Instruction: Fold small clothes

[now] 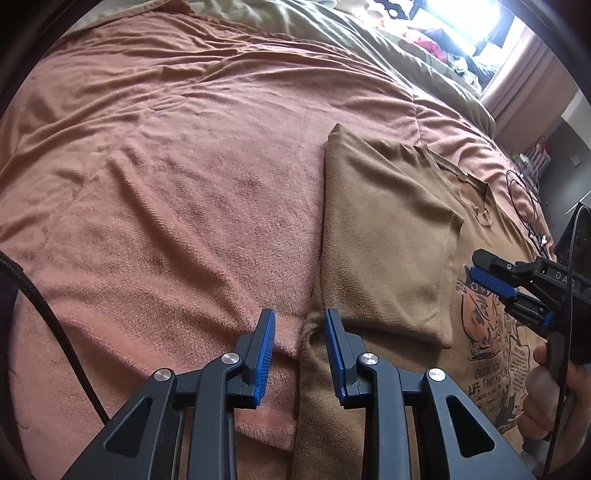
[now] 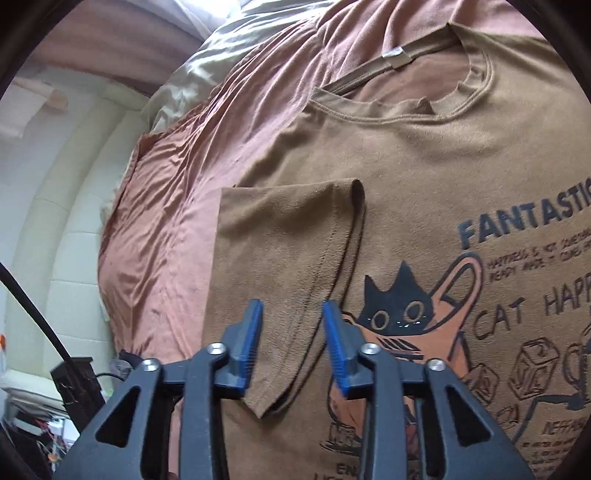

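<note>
**Brown cat T-shirt lies on the bed with its sleeve folded in, both grippers parted above it**

The brown T-shirt (image 2: 424,177) lies flat on a pinkish-orange blanket (image 1: 166,166) that covers the bed. In the left wrist view the shirt sits at the right side of the blanket, and a wide stretch of bare, wrinkled blanket lies to its left. An olive-green duvet (image 1: 332,33) is bunched along the far edge of the bed, below a bright window. A thin black cable (image 1: 524,195) loops on the blanket beyond the shirt's collar.

The shirt's long axis runs away from both cameras, with the collar (image 2: 461,99) at the far end and the cat print (image 2: 402,310) facing up. One sleeve (image 2: 280,266) is folded inward over the chest, giving the shirt a straight folded edge beside the bare blanket.

The left gripper (image 1: 300,313) hovers over that folded edge near the camera, its blue pads apart with nothing pressed between them. The right gripper (image 2: 293,303) hangs above the folded sleeve's hem, its fingers also apart, and the cloth lies loose beneath the gap. A hand (image 1: 546,398) holds the right gripper's handle at the shirt's printed side.
</note>
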Tool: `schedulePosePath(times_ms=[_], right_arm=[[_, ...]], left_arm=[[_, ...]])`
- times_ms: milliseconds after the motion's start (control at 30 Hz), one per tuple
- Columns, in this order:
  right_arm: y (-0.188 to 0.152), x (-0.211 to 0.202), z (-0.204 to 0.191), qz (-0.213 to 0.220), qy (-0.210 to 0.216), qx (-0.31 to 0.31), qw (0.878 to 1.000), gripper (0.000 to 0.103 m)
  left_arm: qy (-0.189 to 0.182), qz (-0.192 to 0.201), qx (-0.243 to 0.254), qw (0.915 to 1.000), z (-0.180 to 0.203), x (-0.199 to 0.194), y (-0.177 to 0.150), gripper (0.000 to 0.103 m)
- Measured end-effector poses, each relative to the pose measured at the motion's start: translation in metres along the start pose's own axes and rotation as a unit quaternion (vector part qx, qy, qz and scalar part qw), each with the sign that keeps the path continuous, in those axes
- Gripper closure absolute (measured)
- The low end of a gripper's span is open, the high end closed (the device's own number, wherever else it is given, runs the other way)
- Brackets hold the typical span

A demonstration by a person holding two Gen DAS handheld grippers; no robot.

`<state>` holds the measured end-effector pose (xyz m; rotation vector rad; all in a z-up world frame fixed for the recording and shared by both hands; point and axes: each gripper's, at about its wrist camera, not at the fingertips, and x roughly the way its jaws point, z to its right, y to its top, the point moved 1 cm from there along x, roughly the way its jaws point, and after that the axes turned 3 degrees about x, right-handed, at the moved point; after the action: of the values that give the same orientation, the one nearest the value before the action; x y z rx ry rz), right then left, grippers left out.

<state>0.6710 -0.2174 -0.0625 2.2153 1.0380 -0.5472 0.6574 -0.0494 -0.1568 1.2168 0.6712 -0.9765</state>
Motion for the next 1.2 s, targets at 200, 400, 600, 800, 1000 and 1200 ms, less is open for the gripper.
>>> schedulePosePath(times_ms=[200, 400, 600, 800, 1000, 1200], right_arm=[[0.005, 0.016, 0.008, -0.010, 0.019, 0.015, 1.000, 0.068], [0.005, 0.023, 0.016, -0.018, 0.011, 0.027, 0.999, 0.068], [0.005, 0.022, 0.013, -0.025, 0.004, 0.042, 0.999, 0.071], [0.012, 0.031, 0.014, -0.023, -0.004, 0.068, 0.997, 0.087], [0.013, 0.020, 0.002, -0.008, -0.017, 0.044, 0.999, 0.103], [0.001, 0.009, 0.004, 0.005, -0.038, 0.043, 0.998, 0.103]], left_arm=[[0.002, -0.001, 0.001, 1.0000, -0.002, 0.002, 0.002, 0.074], [0.006, -0.003, 0.003, 1.0000, -0.004, 0.007, 0.003, 0.074], [0.004, -0.004, -0.004, 1.0000, -0.009, 0.013, 0.000, 0.074], [0.003, -0.002, -0.005, 1.0000, -0.009, 0.014, -0.001, 0.074], [0.004, -0.002, -0.004, 1.0000, -0.009, 0.013, -0.001, 0.074], [0.009, -0.003, -0.006, 0.9999, -0.011, 0.010, -0.002, 0.074]])
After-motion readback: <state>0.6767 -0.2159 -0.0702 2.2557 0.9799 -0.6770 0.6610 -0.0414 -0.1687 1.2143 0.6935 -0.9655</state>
